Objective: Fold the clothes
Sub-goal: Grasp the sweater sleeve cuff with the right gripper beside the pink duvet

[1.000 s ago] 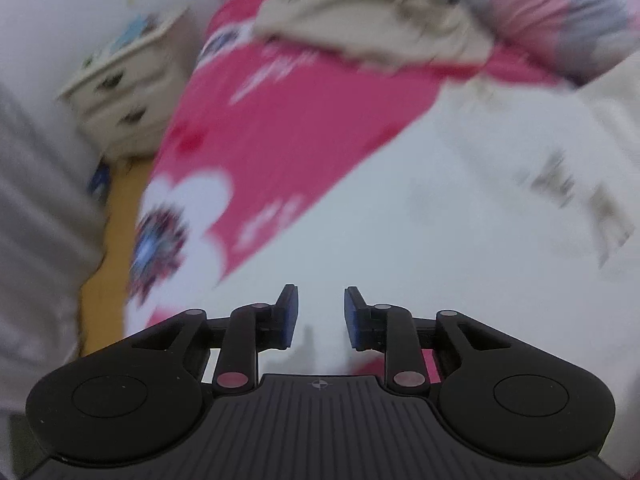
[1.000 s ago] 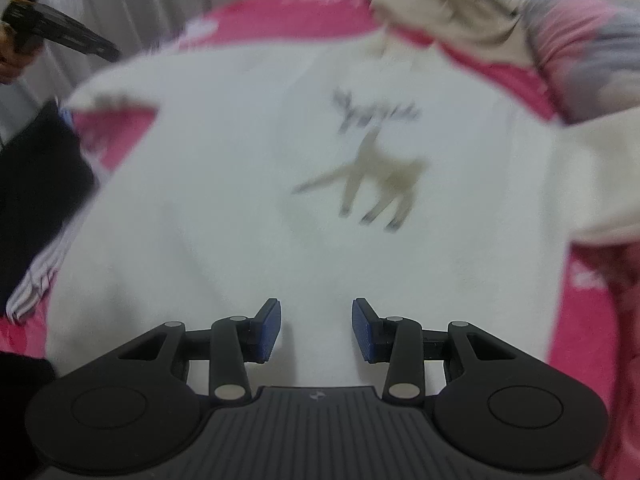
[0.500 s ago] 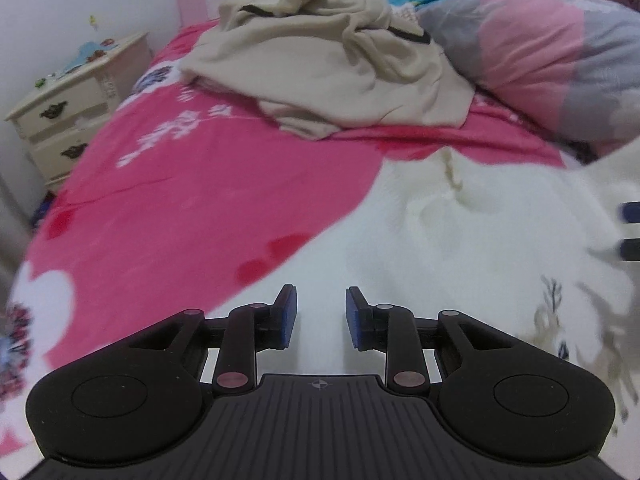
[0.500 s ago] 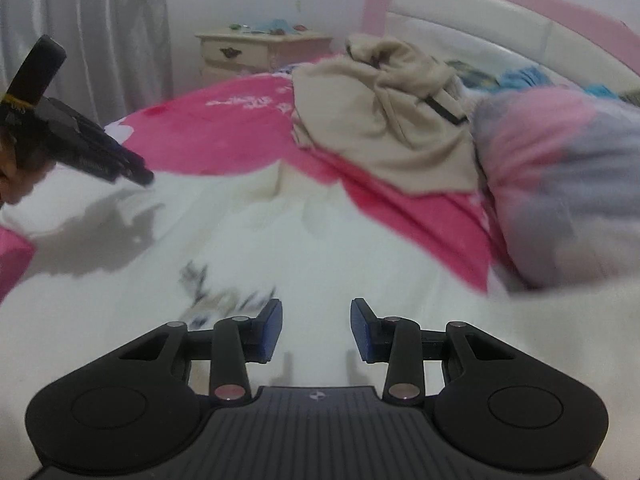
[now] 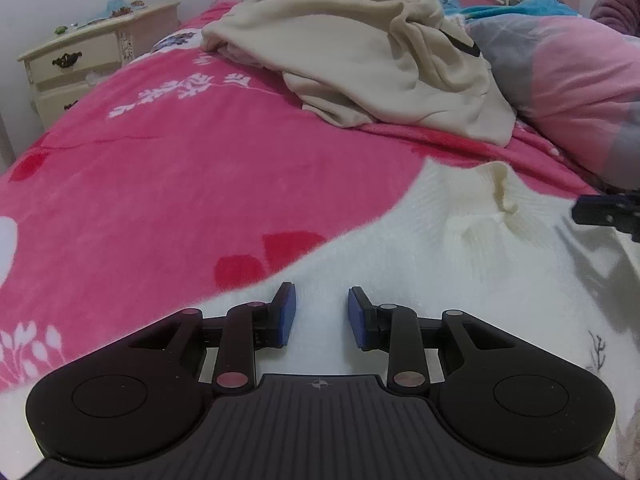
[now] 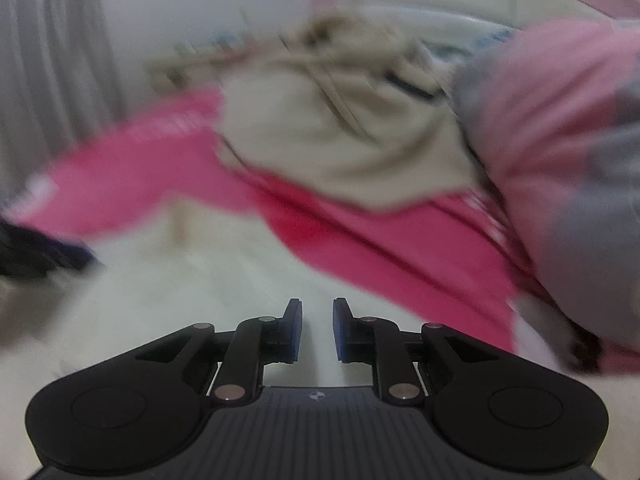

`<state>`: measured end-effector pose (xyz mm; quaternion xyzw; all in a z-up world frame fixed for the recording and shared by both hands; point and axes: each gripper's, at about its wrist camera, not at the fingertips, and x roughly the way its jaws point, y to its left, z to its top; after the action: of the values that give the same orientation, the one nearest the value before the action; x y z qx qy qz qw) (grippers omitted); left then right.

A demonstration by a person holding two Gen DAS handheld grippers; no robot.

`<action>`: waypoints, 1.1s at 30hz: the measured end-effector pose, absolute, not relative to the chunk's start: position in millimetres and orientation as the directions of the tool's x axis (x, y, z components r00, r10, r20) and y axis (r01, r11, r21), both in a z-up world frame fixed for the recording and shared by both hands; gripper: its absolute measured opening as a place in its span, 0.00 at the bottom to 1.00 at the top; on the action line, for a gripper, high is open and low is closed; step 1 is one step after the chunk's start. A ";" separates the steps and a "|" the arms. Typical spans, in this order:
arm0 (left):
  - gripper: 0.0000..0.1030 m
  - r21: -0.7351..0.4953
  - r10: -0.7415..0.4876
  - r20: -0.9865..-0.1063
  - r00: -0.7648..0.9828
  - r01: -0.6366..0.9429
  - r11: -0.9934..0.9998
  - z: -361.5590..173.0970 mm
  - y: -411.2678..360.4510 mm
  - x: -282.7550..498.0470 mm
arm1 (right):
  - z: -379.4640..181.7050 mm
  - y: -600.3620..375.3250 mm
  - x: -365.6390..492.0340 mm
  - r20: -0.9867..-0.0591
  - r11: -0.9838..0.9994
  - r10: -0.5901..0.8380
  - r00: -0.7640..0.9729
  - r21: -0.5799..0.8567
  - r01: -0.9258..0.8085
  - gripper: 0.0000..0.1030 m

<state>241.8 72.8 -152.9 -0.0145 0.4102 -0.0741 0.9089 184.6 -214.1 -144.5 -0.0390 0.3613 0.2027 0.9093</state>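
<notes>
A white knit sweater (image 5: pixel 440 272) lies flat on the pink blanket (image 5: pixel 160 180), its ribbed collar (image 5: pixel 500 200) toward the headboard. My left gripper (image 5: pixel 322 312) hovers low over the sweater's left shoulder edge. Its jaws are opening, a clear gap between the blue pads and no cloth pinched. My right gripper (image 6: pixel 316 328) hangs over the sweater (image 6: pixel 200 280) near its right shoulder. Its jaws are closing, with a narrow gap left and white cloth seen through it, not gripped. The right gripper's tip (image 5: pixel 608 216) shows at the left wrist view's right edge.
A crumpled beige garment (image 5: pixel 380 52) is heaped near the head of the bed. A pink and grey pillow (image 5: pixel 568 88) lies to its right. A cream nightstand (image 5: pixel 88 64) stands left of the bed by the wall. The right wrist view is motion-blurred.
Both views have swung from the sweater's body up toward its collar and the headboard, and both grippers sit lower. The right jaws have narrowed markedly; the left jaws have widened slightly.
</notes>
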 end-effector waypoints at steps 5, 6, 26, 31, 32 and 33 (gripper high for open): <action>0.30 -0.103 -0.147 -0.722 0.677 0.105 0.989 -156.9 70.8 239.4 | -173.2 -197.6 226.3 -0.701 0.952 0.265 0.662 0.080 -0.297 0.13; 0.30 -0.110 -0.145 -0.720 0.679 0.095 0.989 -155.8 70.3 239.7 | -168.0 -201.6 227.0 -0.688 0.959 0.260 0.678 0.100 -0.266 0.13; 0.41 -0.233 -0.598 -0.620 0.508 0.608 0.759 -113.4 -141.8 198.4 | 53.8 -445.2 -55.2 -0.394 0.888 -0.222 0.892 0.297 0.352 0.46; 0.41 -0.322 -0.659 -0.617 0.429 0.627 0.710 -129.2 -195.8 188.8 | 23.0 -505.0 -38.3 -0.487 0.733 -0.191 0.852 0.507 0.454 0.51; 0.41 -0.358 -0.678 -0.605 0.418 0.618 0.700 -129.7 -200.4 187.9 | 17.6 -512.6 -33.7 -0.496 0.712 -0.187 0.848 0.526 0.465 0.52; 0.41 -0.382 -0.690 -0.598 0.408 0.612 0.693 -129.9 -205.1 186.8 | 14.2 -518.9 -31.9 -0.501 0.698 -0.200 0.842 0.530 0.481 0.53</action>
<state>186.8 -205.1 -129.9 -0.0512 0.3809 -0.3885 0.8375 -31.9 -518.9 14.2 0.3389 0.2073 -0.1895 0.8979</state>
